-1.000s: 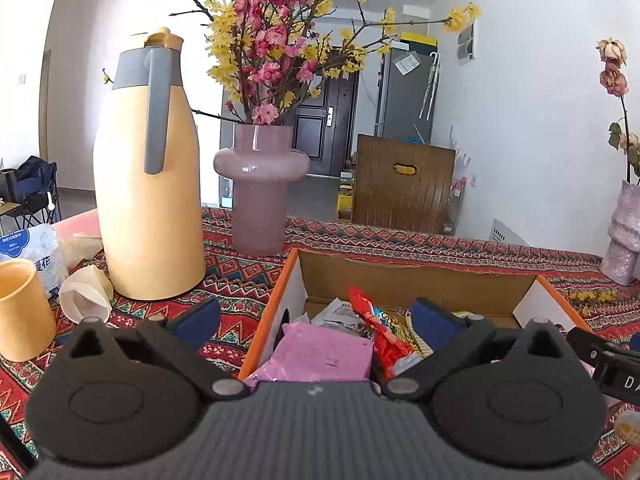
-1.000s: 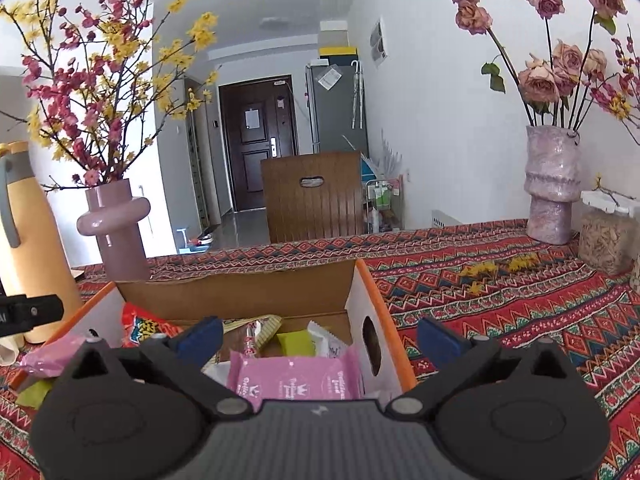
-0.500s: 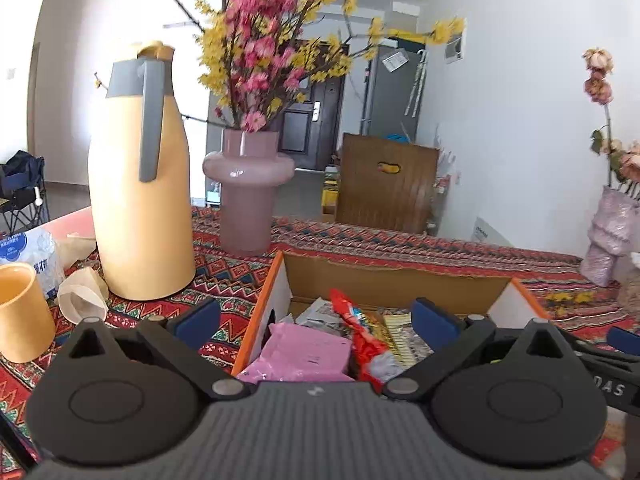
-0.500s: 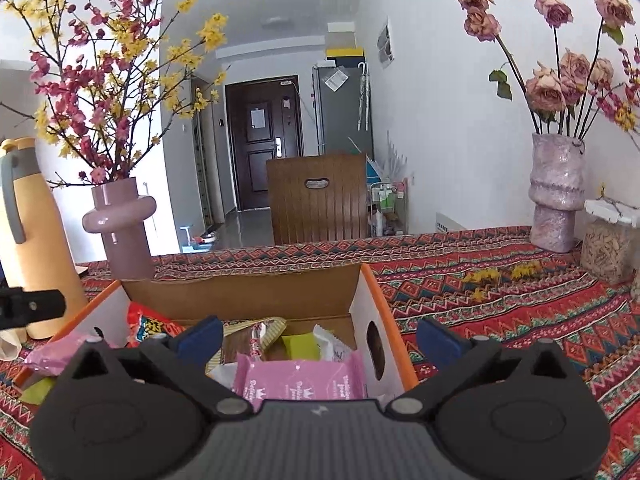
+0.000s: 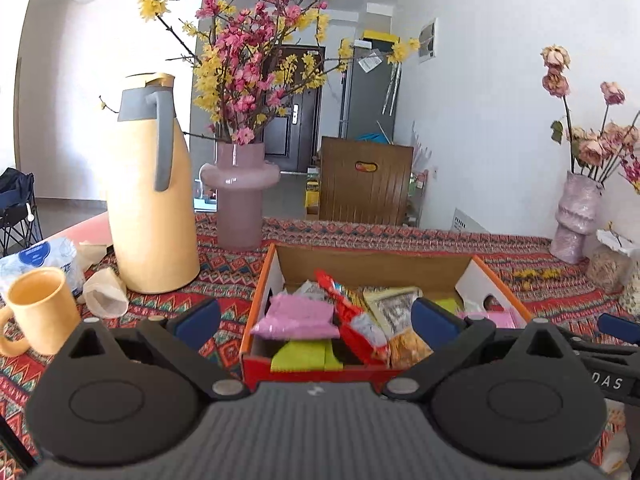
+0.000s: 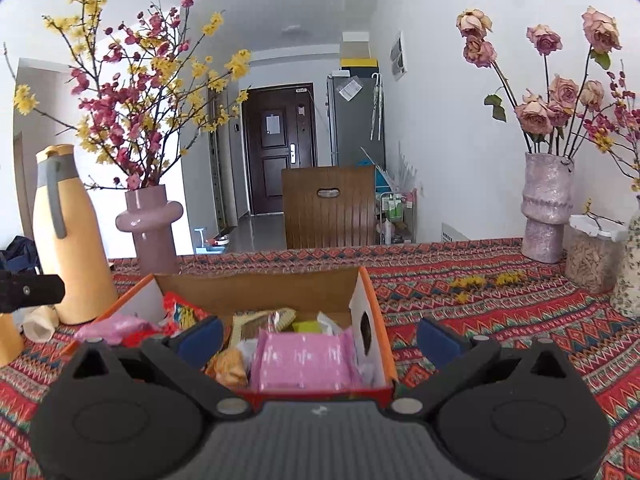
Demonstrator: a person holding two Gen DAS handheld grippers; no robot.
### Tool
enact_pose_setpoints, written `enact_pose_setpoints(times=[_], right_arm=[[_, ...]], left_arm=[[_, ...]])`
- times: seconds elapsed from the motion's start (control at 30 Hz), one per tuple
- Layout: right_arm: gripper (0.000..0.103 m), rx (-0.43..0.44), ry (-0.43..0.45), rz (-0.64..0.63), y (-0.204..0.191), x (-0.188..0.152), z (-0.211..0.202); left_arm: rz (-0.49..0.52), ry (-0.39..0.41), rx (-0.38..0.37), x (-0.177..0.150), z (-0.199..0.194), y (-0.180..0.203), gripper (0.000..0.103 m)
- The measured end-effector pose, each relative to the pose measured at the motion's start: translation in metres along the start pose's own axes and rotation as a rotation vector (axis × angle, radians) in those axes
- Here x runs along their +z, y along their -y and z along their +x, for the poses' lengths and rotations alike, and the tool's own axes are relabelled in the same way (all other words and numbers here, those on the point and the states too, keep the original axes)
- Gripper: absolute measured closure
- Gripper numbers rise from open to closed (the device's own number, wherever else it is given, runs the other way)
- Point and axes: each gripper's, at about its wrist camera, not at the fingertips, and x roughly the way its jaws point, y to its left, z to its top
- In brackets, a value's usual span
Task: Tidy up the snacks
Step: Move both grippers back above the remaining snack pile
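While both jaws gape empty | mug (image 5: 38, 312) only in left view

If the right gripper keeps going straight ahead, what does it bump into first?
Probably the pink packet lying in the cardboard box. The right gripper is open and empty, and the packet sits right between its fingers. How far off it is, I can't tell.

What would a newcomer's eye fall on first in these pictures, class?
Probably the open cardboard box crammed with bright snack packets, straight ahead of both open grippers. Next, the tall yellow jug and the pink vase of blossom branches, standing left of the box.
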Motion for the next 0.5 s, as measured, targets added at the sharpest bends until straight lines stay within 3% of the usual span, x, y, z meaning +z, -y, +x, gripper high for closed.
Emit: enact_pose_setpoints(times=[0.5], right_arm=[[0.000,0.009,-0.085,0.028,0.018,-0.051,-0.054]], left_arm=[[0.040,-0.119,0.017,-0.045,-0.040,0.003,0.000]])
